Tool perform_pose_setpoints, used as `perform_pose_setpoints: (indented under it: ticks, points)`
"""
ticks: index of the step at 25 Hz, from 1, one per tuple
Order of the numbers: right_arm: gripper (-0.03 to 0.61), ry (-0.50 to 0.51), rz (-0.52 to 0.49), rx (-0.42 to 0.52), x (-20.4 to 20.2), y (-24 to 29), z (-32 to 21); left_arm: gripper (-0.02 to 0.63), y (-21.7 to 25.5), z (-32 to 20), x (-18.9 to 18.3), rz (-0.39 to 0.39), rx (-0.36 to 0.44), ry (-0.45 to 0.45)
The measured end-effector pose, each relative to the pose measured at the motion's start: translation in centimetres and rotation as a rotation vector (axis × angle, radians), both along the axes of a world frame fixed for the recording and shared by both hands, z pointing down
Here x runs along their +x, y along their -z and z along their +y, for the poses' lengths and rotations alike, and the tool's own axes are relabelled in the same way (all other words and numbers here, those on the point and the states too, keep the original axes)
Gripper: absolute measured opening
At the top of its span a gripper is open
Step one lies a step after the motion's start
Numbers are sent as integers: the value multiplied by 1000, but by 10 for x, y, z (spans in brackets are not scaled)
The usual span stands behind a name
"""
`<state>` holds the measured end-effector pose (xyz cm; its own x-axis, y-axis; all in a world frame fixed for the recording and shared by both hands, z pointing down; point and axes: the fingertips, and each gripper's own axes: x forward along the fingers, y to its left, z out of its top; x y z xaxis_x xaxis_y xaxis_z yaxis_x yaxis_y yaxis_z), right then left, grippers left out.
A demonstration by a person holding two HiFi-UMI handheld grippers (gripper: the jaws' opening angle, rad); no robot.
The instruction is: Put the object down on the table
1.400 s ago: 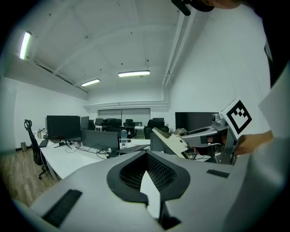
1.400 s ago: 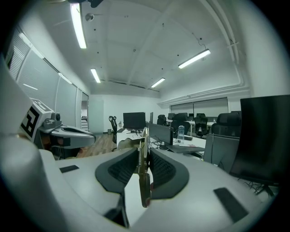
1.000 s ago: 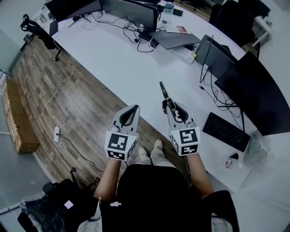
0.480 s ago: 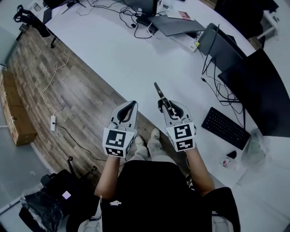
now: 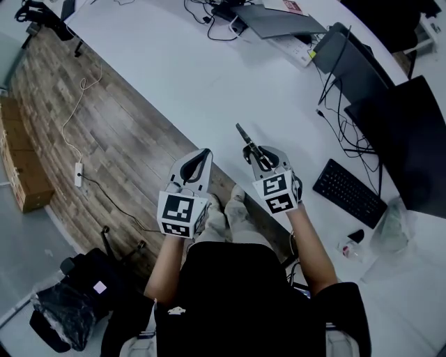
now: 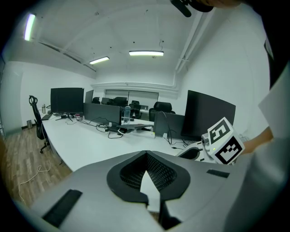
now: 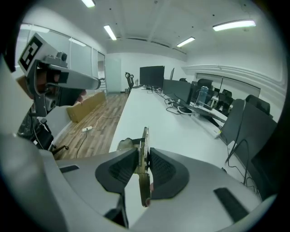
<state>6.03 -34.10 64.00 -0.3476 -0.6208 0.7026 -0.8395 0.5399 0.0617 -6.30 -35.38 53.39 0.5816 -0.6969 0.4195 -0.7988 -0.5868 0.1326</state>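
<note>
Jaws of the right gripper (image 7: 144,153) squeeze a thin metal tool (image 7: 144,183). The tool stands on its edge between the two black pads. One end of it pokes out past the jaw tips. A small spring shows on it.

From the head view, the right gripper (image 5: 260,156) is just right of the middle of the frame. The tool (image 5: 244,135) sticks out of it and points to the upper left. It hangs over the near edge of the white bench (image 5: 195,77), held by the jaws and not lying on the bench.

Jaws of the left gripper (image 6: 146,157) are shut, tip to tip. Nothing is between them. In the head view the left gripper (image 5: 198,160) sits left of the middle, over the wood floor (image 5: 90,132) by the bench edge. The two grippers are near each other but do not touch.

Each gripper has a cube with black and white squares on it, one on the left (image 5: 179,215) and one on the right (image 5: 277,193).

Farther out, a black keyboard (image 5: 348,192) lies on the bench at the right. Dark screens (image 5: 408,132) stand behind it. Cables (image 5: 209,14) curl at the top of the frame. A brown box (image 5: 24,174) sits on the floor at the far left, with a white power strip (image 5: 78,174) near it.
</note>
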Motion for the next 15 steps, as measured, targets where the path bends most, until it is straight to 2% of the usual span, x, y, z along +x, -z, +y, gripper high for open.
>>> perform_pose_setpoints:
  ticks: [15]
  points:
    - [97, 81, 147, -64, 7, -70, -32, 14, -36, -3, -6, -36, -60, 5]
